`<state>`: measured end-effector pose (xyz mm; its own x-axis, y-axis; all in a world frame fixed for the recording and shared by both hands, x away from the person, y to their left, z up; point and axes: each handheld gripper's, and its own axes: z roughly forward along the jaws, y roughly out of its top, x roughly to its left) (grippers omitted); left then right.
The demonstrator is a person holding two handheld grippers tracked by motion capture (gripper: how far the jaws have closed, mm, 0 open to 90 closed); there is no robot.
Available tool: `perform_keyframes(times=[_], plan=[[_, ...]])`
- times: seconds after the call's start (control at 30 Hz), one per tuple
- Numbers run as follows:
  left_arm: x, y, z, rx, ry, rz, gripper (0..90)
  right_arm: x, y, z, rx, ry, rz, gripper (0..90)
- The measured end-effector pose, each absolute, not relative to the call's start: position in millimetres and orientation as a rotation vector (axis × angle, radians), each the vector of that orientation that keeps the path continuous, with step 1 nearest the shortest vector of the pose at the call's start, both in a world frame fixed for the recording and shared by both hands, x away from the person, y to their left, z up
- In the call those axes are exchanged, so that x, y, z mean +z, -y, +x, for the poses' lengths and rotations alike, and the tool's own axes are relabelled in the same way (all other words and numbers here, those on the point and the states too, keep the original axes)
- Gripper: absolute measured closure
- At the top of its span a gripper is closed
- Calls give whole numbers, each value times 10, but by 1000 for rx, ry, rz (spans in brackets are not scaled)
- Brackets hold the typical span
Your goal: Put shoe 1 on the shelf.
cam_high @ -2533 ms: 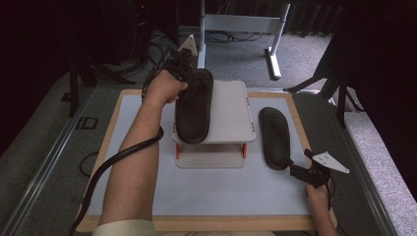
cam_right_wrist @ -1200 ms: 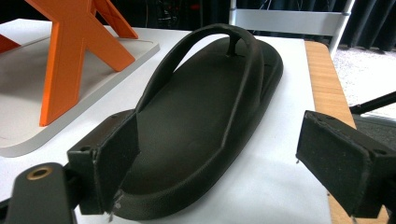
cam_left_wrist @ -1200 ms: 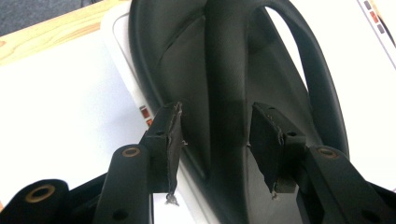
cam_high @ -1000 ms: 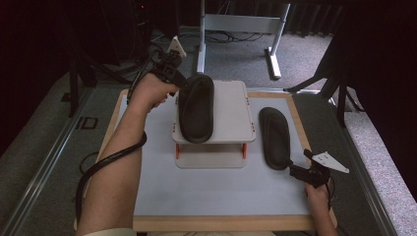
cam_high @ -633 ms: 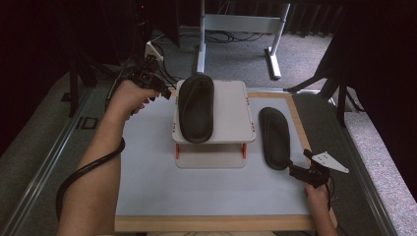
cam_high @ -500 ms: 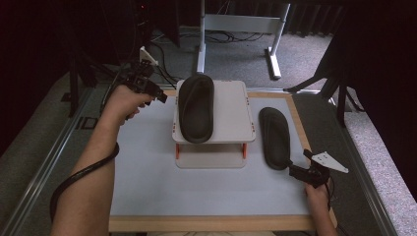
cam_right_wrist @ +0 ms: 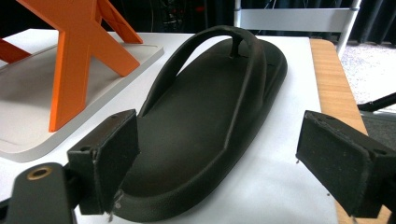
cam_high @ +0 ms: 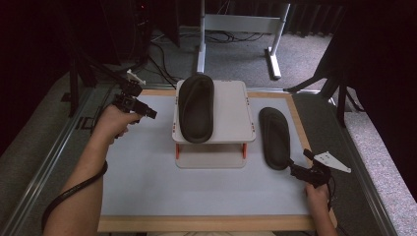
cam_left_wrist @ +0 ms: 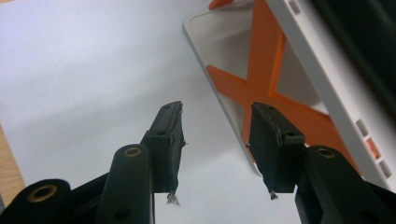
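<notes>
High view. One sandal point(cam_high: 195, 108) already lies on the top shelf of the small white rack point(cam_high: 231, 115) with orange legs, on the shelf's left half. The second sandal point(cam_high: 275, 137) lies on the table mat point(cam_high: 142, 177) at three o'clock of the rack, so I judge the job half done: this one is not yet lifted onto the shelf's bare right half. My left claw point(cam_high: 150, 114) hangs at nine o'clock of the rack, holding nothing. My right claw point(cam_high: 294, 169) sits at the second sandal's heel, at six o'clock of it.

Left gripper view. My left claw point(cam_left_wrist: 217, 140) is parted with nothing between the jaws; beyond it, at one o'clock, the rack's point(cam_left_wrist: 327, 93) orange cross brace, which the high view hides.

Right gripper view. My right claw point(cam_right_wrist: 219, 163) is spread wide, its pads flanking the heel of the sandal point(cam_right_wrist: 210, 116) without touching. The toe strap shows arched upward here, detail lost from above.
</notes>
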<state>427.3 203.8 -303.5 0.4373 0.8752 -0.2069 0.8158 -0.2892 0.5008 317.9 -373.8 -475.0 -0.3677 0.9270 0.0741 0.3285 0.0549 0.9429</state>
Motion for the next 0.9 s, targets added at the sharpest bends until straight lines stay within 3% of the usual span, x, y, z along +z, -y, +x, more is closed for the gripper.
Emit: perform_keyframes(times=[0.43,0.9], plan=[[-3433,-2092,3976,131,-1348,2097,544,-4757,3726,3199,1328,-1774,1264,130],[-3765,-2210,3637,257,-1299,1999,543,-4760,3725,3205,1327,-1781,1263,129]])
